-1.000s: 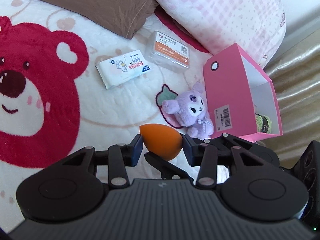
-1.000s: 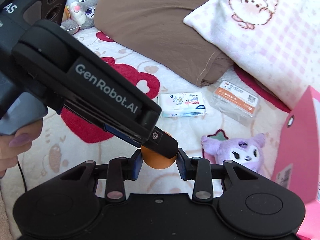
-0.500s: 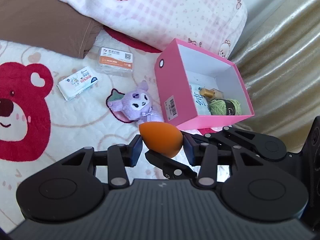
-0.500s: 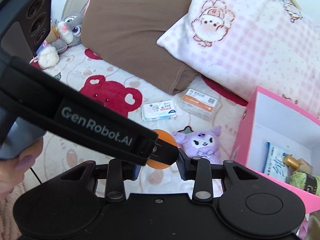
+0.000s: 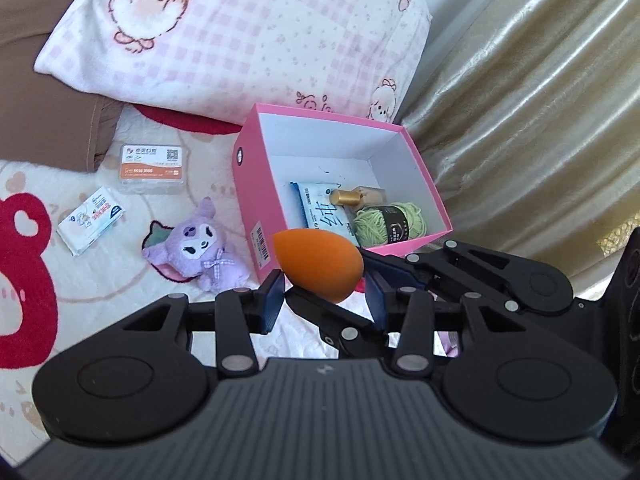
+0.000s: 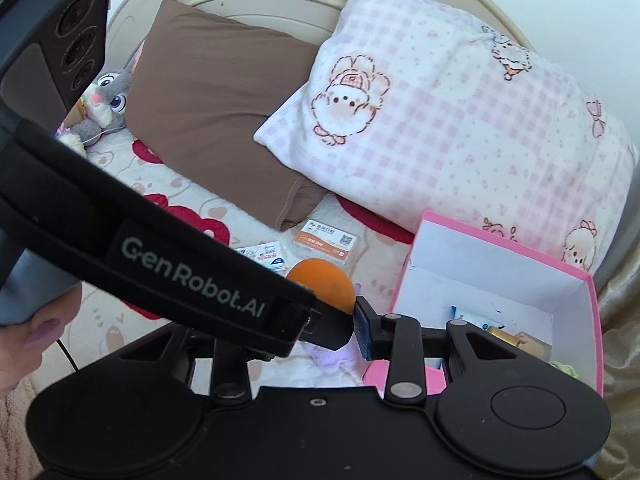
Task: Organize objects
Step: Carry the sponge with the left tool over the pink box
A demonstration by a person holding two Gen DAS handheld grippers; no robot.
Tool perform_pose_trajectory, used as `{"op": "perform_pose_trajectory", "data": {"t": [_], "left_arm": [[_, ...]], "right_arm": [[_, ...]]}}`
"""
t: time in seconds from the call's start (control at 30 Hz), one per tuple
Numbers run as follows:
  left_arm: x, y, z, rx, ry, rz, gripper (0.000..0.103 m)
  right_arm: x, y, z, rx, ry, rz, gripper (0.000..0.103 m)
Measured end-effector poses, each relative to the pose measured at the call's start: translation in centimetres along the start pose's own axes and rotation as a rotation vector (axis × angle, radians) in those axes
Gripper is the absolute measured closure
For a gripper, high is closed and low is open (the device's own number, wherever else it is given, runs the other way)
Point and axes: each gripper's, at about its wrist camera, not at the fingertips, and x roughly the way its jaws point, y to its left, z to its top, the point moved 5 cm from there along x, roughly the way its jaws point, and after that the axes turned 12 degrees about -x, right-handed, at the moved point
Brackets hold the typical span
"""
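Now carrying the orange sponge [image 5: 318, 265] toward the pink box [image 5: 256, 184].

Both my tongs are clamped on the sponge: the left tongs [image 5: 326, 300] pinch its fat end, and the right tongs [image 6: 352, 330] grip it from the other side, held just above the bed's blanket [image 5: 120, 276], beside the box's near corner. To do this well, I judge I should keep both grips even, bring the sponge over the open white space behind the yarn [image 5: 390, 222] and the tissue pack [image 5: 324, 212], lower it inside, then let go together, clear of the purple plush toy [image 5: 196, 250].
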Motion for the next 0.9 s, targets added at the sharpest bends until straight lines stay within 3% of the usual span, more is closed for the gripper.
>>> {"op": "perform_pose_trajectory", "data": {"t": [0.27,0.43,0.63,0.77,0.9], "left_arm": [[2.8,-3.9,2.2,0.052,-0.007,-0.030,0.061],[5.3,-5.4,3.8,0.054,-0.005,-0.071,0.061],[10.9,-6.4,5.3,0.022,0.053,-0.082,0.061],[14.4,-7.1,6.5,0.012,0.046,-0.060,0.060],[17.8,-7.2,7.9,-0.021,0.069,-0.068,0.060]], "right_arm": [[0.3,-5.0,-0.7,0.088,-0.032,-0.068,0.062],[0.8,-8.9,-2.3,0.234,-0.110,-0.038,0.062],[3.1,-13.0,-4.3,0.296,-0.078,-0.078,0.062],[5.3,-16.0,-5.1,0.327,-0.050,-0.095,0.062],[7.4,-18.9,-5.4,0.355,-0.004,-0.060,0.062]]}}
